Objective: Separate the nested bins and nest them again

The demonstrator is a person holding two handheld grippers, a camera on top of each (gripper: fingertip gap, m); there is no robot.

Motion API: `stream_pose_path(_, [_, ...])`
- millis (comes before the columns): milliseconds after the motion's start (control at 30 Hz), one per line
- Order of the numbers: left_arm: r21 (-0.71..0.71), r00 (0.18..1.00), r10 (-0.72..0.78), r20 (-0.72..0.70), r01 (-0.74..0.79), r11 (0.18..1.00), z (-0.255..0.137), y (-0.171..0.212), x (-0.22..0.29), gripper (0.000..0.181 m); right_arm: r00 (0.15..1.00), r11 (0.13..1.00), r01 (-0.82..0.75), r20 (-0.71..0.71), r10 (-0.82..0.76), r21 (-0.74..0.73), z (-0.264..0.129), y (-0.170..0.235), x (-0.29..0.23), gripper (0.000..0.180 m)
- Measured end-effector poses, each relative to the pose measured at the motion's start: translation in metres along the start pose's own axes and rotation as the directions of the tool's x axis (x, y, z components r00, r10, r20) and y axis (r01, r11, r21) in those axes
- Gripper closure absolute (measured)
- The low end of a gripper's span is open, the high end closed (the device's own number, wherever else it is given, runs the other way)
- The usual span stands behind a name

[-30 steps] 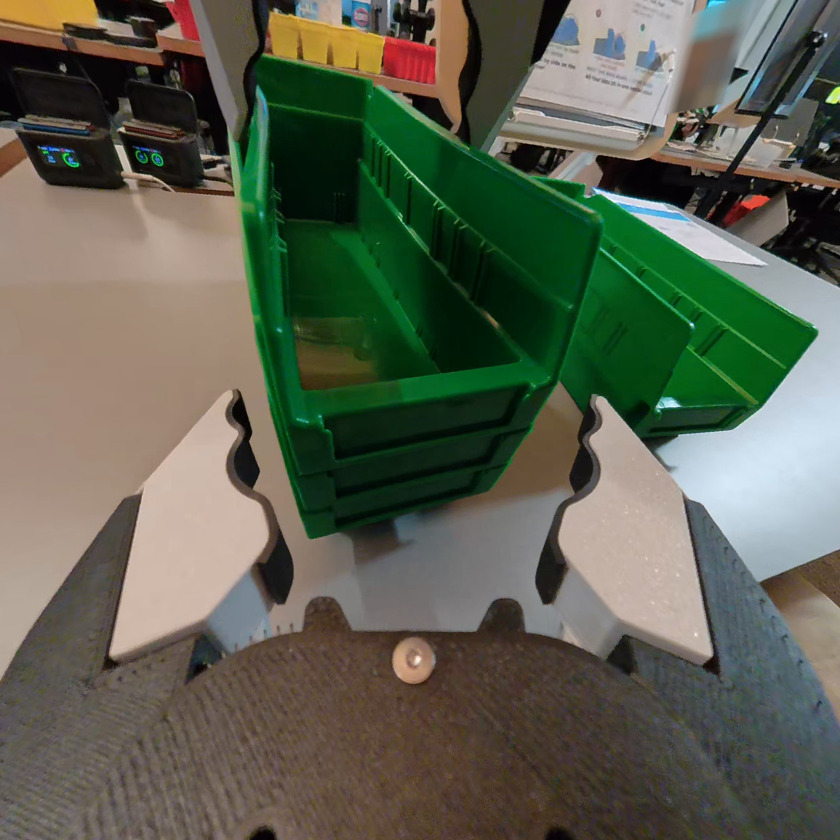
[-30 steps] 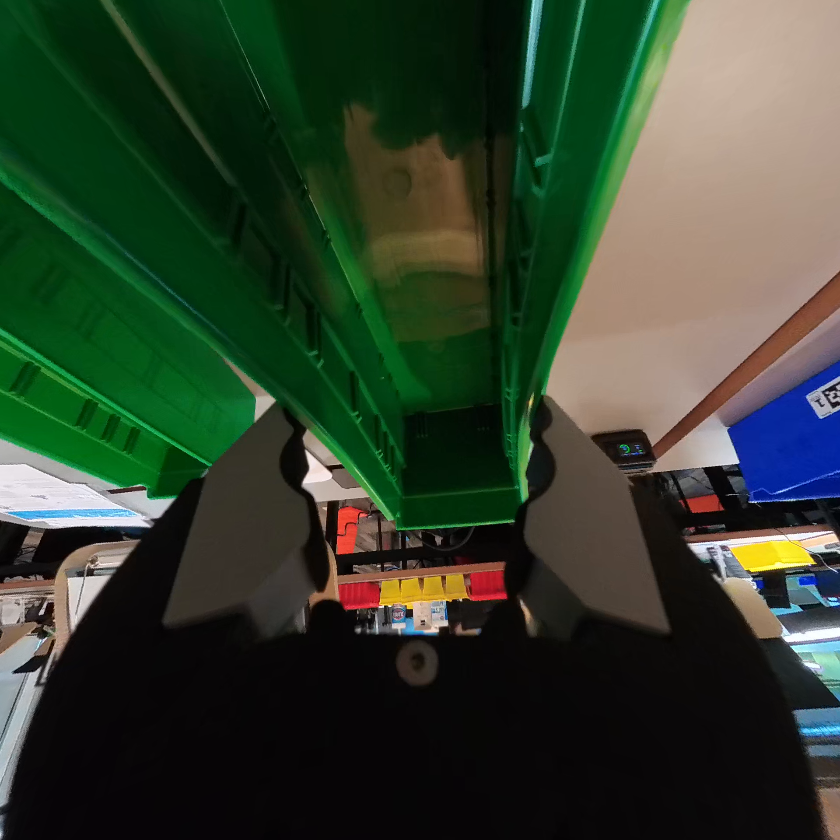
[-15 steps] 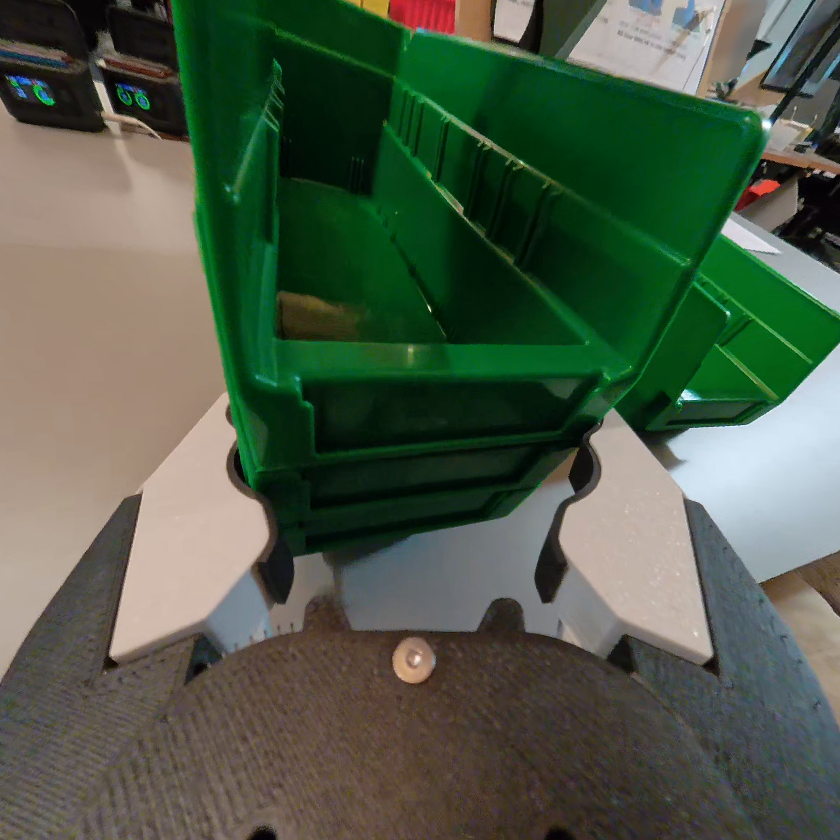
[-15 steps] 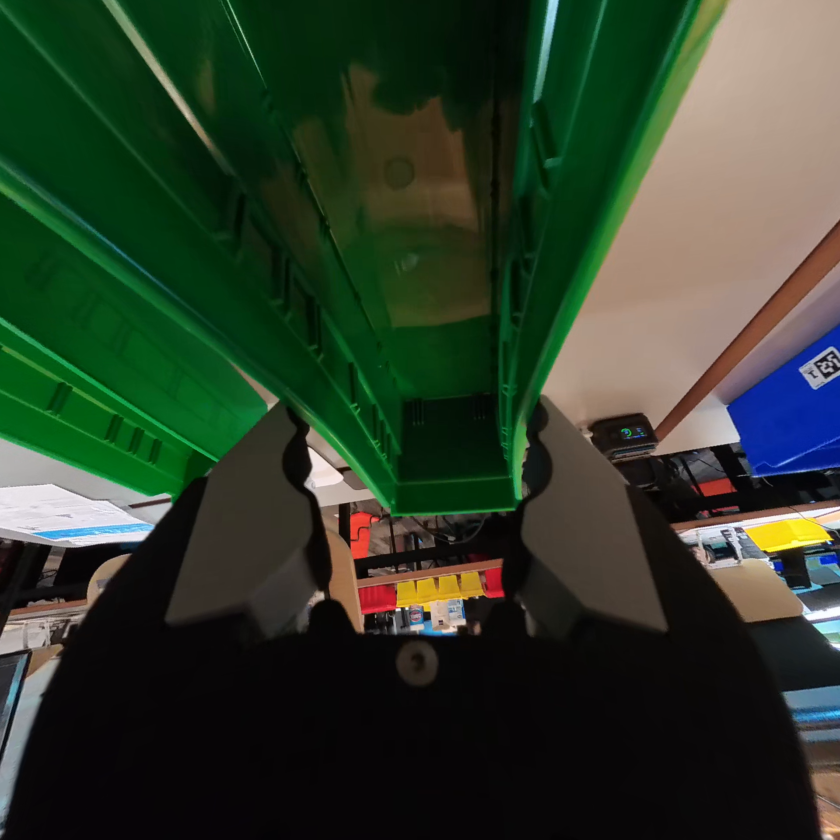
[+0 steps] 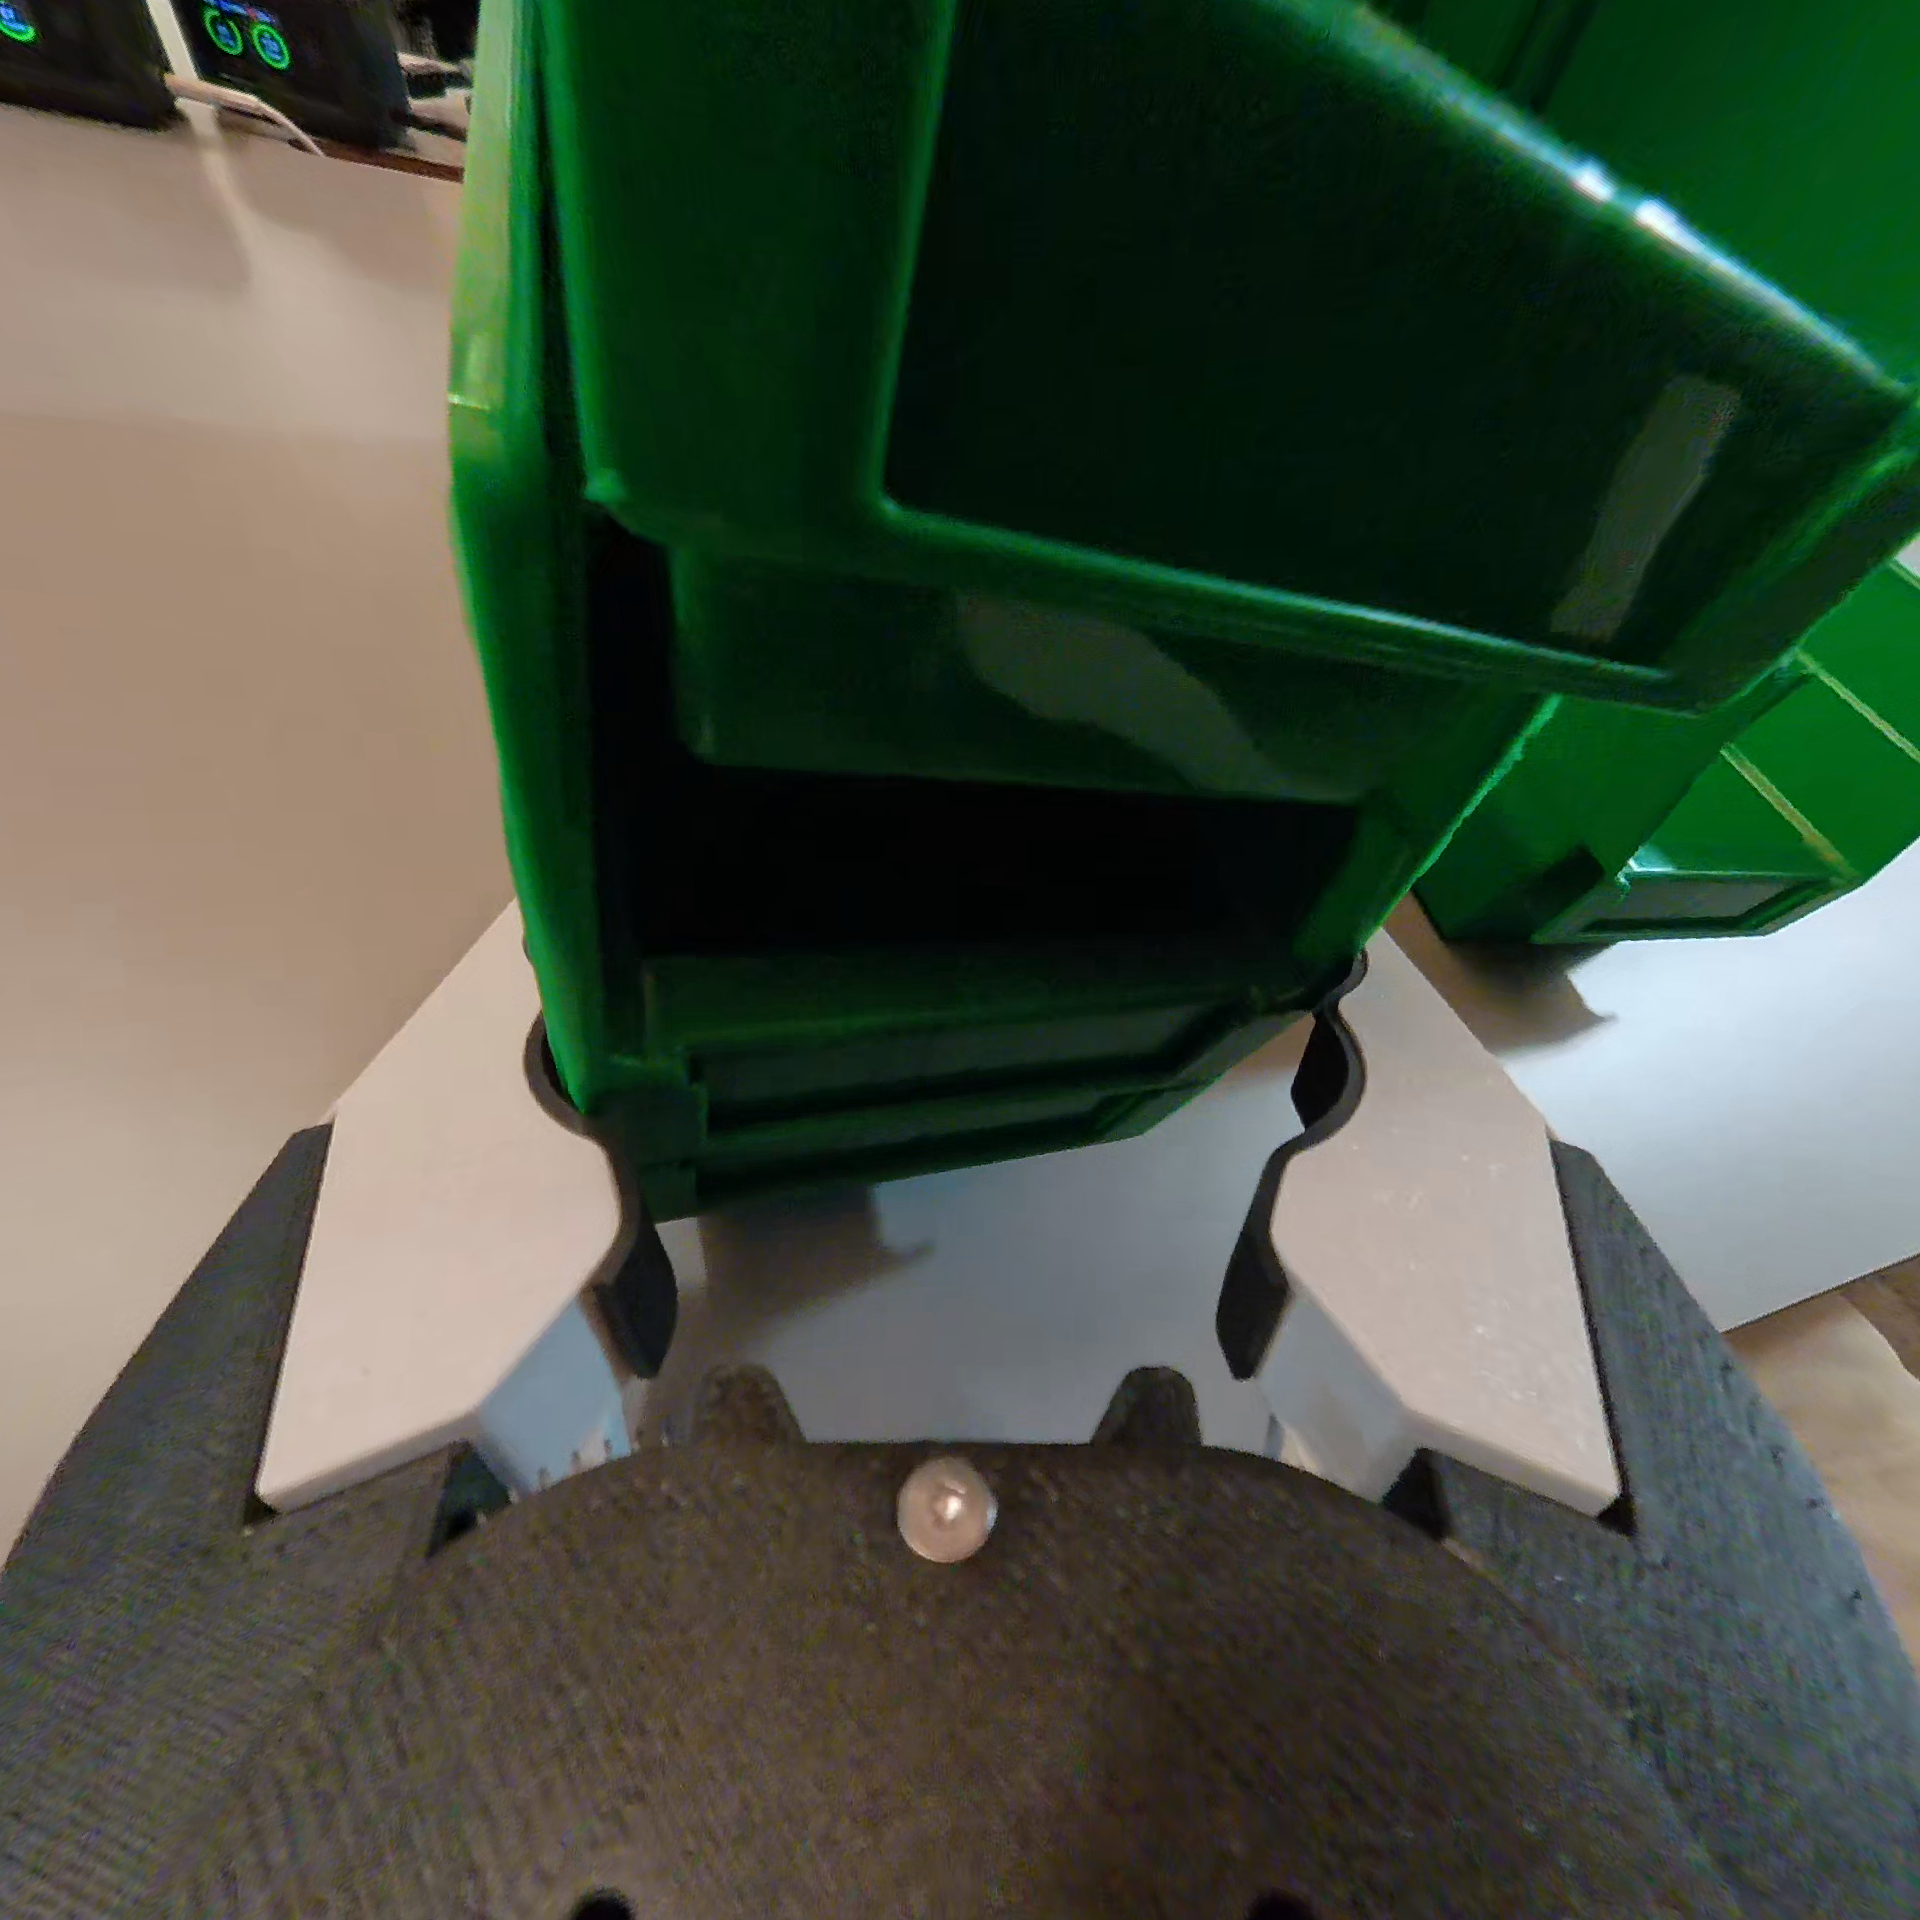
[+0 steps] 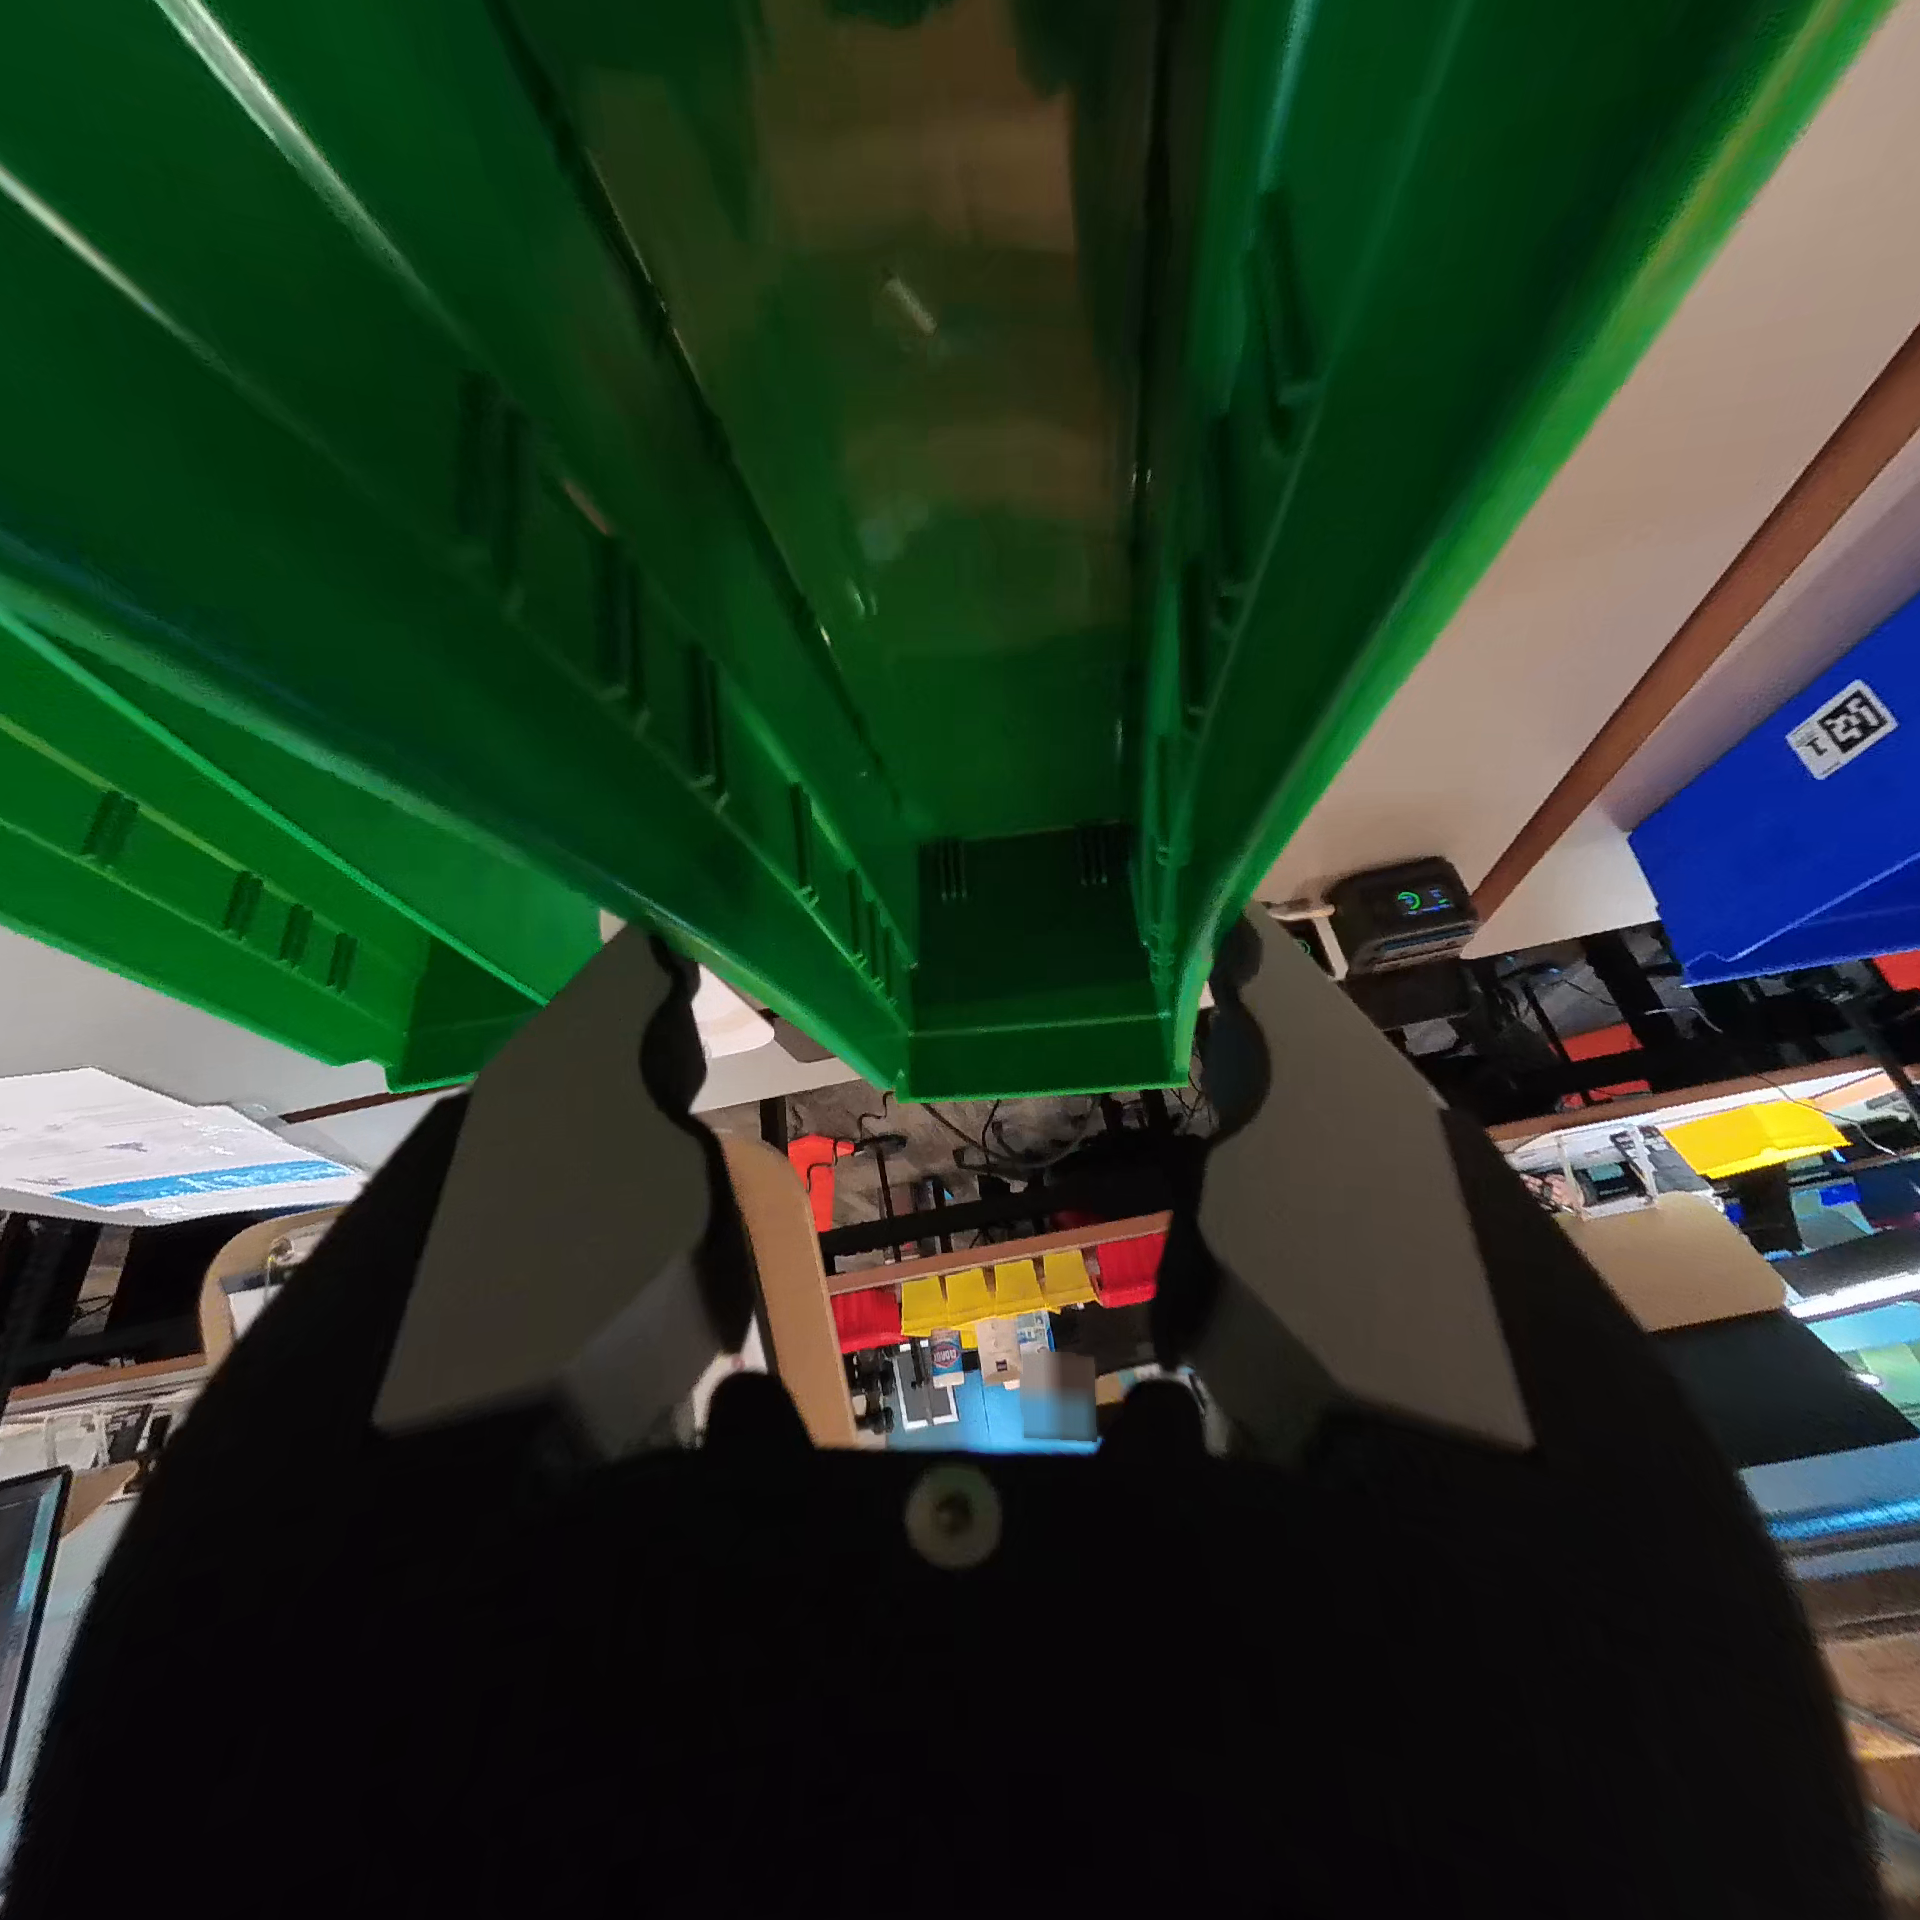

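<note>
A stack of nested green bins stands on the table. My left gripper (image 5: 940, 1029) is open wide, its fingers on either side of the near end of the lower bins (image 5: 935, 1049), touching or nearly touching their corners. The top green bin (image 5: 1247, 364) is raised out of the lower ones, with a dark gap under its near end. My right gripper (image 6: 951, 971) is shut across the far end of that top bin (image 6: 935, 468) and holds it up. The right wrist view is upside down.
Another green bin (image 5: 1766, 821) lies on the table (image 5: 208, 623) to the right of the stack, and it also shows in the right wrist view (image 6: 208, 810). Black devices with lit displays (image 5: 249, 42) stand at the far edge. A blue bin (image 6: 1787, 831) is beyond.
My left gripper moved forward until its fingers flank the lower bins. The top bin, held by my right gripper, rose out of the stack, opening a gap beneath it.
</note>
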State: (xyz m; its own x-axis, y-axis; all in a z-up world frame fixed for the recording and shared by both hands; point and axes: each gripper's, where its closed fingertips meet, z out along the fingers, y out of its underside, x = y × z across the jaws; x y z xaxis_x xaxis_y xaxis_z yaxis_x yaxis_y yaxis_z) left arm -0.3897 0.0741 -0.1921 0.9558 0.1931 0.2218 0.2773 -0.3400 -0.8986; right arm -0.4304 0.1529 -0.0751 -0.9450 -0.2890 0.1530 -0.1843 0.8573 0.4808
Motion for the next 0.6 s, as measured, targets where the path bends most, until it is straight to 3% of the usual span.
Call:
stream_pose_path(367, [-0.014,1.0,0.018,0.008,-0.018,1.0,0.0,0.002,0.001,0.041,0.998,0.992,0.023,-0.048,-0.029,-0.125,-0.021,0.031,-0.012,0.08])
stream_pose_path(600, [-0.024,1.0,-0.007,-0.006,0.007,1.0,-0.002,0.003,0.002,0.04,0.998,0.998,-0.008,-0.055,0.004,-0.064,-0.019,0.02,-0.013,0.073])
